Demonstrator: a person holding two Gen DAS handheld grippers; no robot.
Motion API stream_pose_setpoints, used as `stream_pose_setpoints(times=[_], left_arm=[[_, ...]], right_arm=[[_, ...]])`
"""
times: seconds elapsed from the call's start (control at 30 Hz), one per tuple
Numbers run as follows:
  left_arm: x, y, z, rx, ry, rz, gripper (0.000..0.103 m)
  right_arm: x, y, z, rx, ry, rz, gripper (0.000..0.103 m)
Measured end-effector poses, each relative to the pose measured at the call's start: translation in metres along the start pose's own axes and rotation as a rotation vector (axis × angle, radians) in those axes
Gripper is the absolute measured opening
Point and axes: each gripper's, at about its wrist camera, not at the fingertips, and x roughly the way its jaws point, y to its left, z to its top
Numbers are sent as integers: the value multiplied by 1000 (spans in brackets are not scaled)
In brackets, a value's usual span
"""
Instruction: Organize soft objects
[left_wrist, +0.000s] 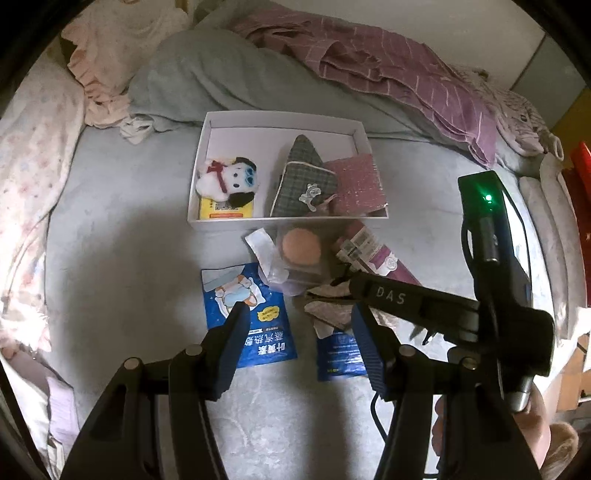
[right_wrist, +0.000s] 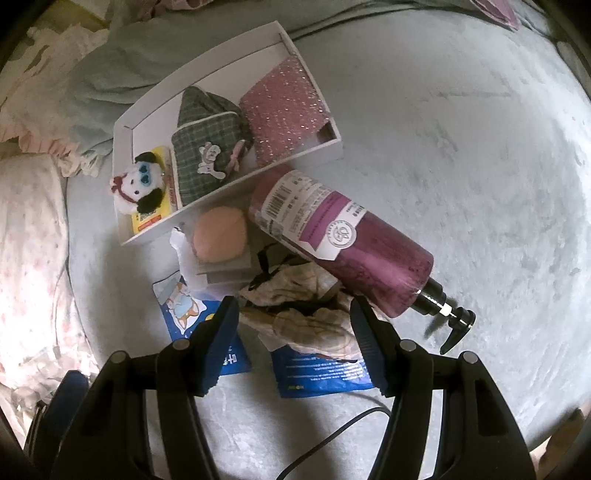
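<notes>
A white box (left_wrist: 280, 118) (right_wrist: 125, 133) on the bed holds a plush dog (left_wrist: 227, 179) (right_wrist: 138, 186), a plaid pouch (left_wrist: 301, 181) (right_wrist: 207, 147) and a pink glitter pouch (left_wrist: 356, 184) (right_wrist: 282, 109). In front of it lie an orange puff (left_wrist: 300, 246) (right_wrist: 220, 233), a crumpled beige cloth (left_wrist: 328, 306) (right_wrist: 306, 310) and two blue packets (left_wrist: 255, 314) (right_wrist: 321, 373). My left gripper (left_wrist: 299, 314) is open above the packets. My right gripper (right_wrist: 291, 306) is open with the beige cloth between its fingers; its body (left_wrist: 436, 306) reaches in from the right in the left wrist view.
A purple pump bottle (right_wrist: 343, 240) (left_wrist: 373, 251) lies beside the box. A grey blanket (left_wrist: 207, 74), purple striped cloth (left_wrist: 388, 70) and pink pillows (left_wrist: 33, 155) crowd the bed's far and left sides. Grey sheet (right_wrist: 461, 147) spreads to the right.
</notes>
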Motion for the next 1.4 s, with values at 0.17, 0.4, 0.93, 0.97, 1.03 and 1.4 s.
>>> stream_pose_setpoints(times=[0.17,0.4,0.93,0.97,1.03,1.4], left_arm=[[-6,5,0,-16,-33,10,56],[-12,4,0,-18,-44,-45,56],[1,19,-1,-56,-33,-100,56],[5,21,-1,-68,-22,-108,56],[13,25,-1,-99,-4,-129,56],[80,12,-9,-160,236,-120,40]], right_arm=[[4,3,0,-13,12,0,64],[17,-4,2,16,25,-7,64],[-18,-18,2,15,-106,111,38],[-22,-19,2,18,-114,110,38],[-28,-24,3,29,-129,108,38],[-41,-43,3,78,-180,43,38]])
